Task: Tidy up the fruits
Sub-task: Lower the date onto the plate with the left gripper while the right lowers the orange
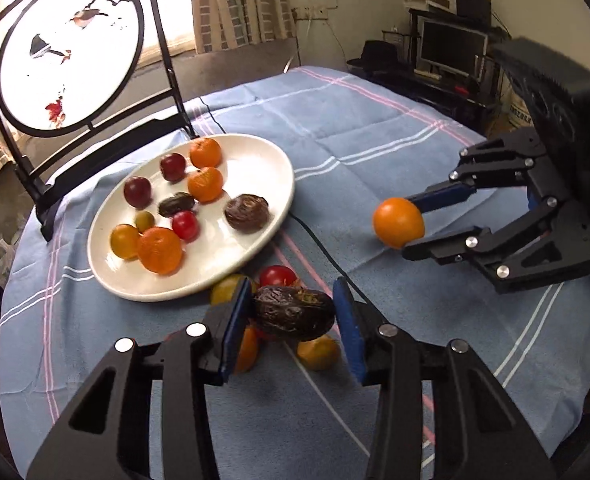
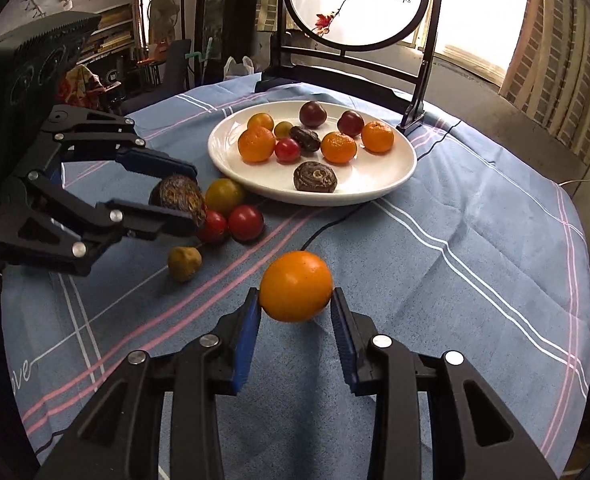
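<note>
Orange, smooth round fruit (image 2: 296,286) clamped in right gripper (image 2: 296,304); wrinkled dark-brown fruit (image 1: 293,312) clamped in left gripper (image 1: 291,322).
Step, as judged: carry both to the white ceramic plate (image 2: 375,192), centre frame; release needs a free spot. Bench: blue checked cloth (image 2: 455,260); cluttered room, bright window.

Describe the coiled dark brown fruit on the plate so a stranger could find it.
Start at the white plate on the blue cloth. The wrinkled brown fruit lies alone near the plate's front edge, apart from the oranges and tomatoes. Its spiral-creased top sets it apart.
</note>
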